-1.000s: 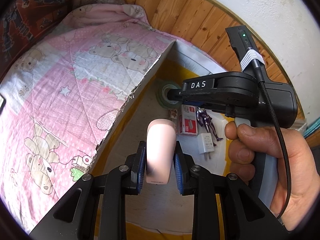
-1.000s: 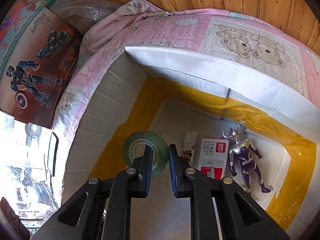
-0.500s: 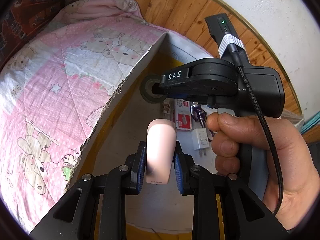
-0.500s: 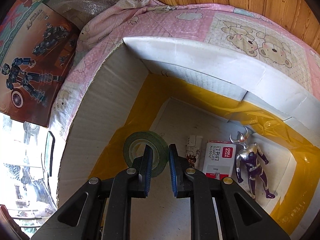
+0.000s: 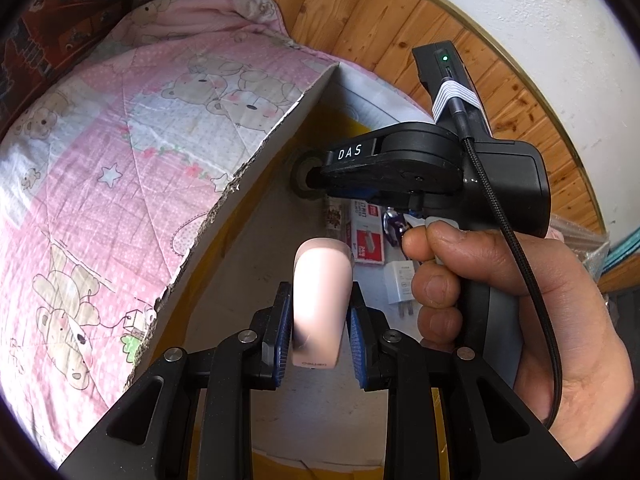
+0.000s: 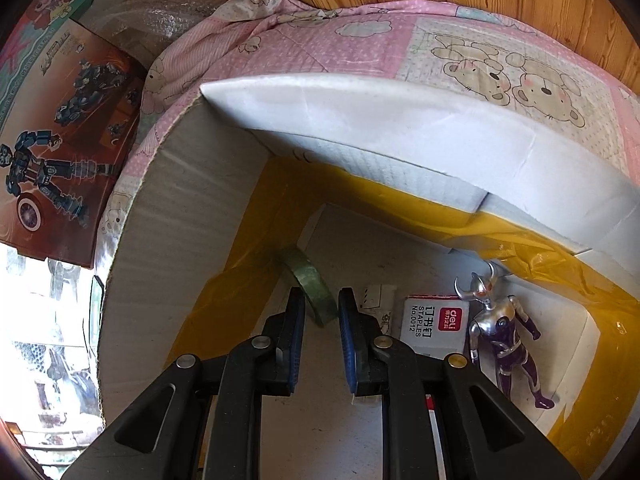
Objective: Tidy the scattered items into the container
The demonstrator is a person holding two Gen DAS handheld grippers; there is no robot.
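Pink case [image 5: 320, 304] upright, long axis along the left fingers [image 5: 283, 332] clamped on its sides, poised above the box [image 6: 168, 216] floor; green tape [image 6: 310, 286] below, standing on edge just ahead of the right gripper [image 6: 322, 340], fingers slightly parted, seemingly empty.

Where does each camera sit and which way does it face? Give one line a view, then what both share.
Left wrist: sits on the left gripper, looking down into the cardboard box; its fingers clamp a pink device, and the right hand with its gripper body shows ahead.
Right wrist: sits on the right gripper, looking into the same box; its fingers flank the tape roll.
Shared: tape roll, staples box, silver-purple figure, pink bear quilt.
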